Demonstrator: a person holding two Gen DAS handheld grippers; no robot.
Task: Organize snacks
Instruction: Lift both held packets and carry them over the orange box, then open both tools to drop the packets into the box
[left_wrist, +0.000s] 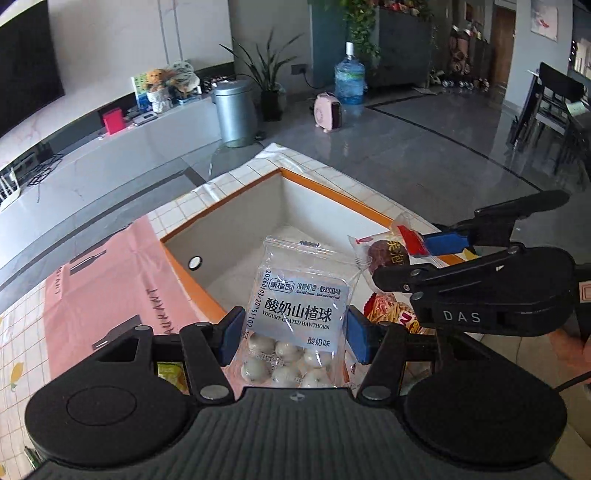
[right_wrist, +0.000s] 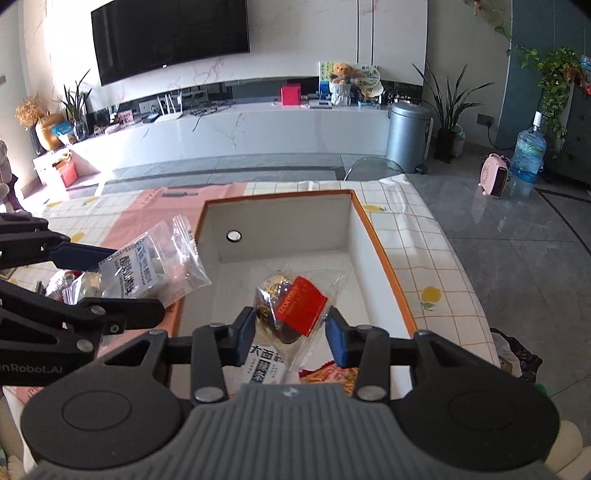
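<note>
Both tools were carrying a snack toward the big white box with the orange rim (right_wrist: 384, 258), which sat open on the checked tablecloth (right_wrist: 436, 258). The left gripper (left_wrist: 293, 332) was squeezed onto a clear packet of white yogurt hawthorn balls (left_wrist: 299, 314), and the packet stuck up over the near edge of the box. The right gripper (right_wrist: 290, 338) was clamped on a clear packet with a brown bun and a red label (right_wrist: 291, 310), and it hung over the inside of the box. From the left camera that same bun packet showed at about 2 o'clock from the hawthorn packet. The far part of the box floor looked bare, so I guessed the job was only just started. At the near end, around 6 o'clock under the right gripper, I could see a white packet with black letters (right_wrist: 267, 369) and an orange-red snack bag (right_wrist: 332, 374), but I could not tell if they lay inside the box or just before it. The two held packets had not been dropped in yet.
</note>
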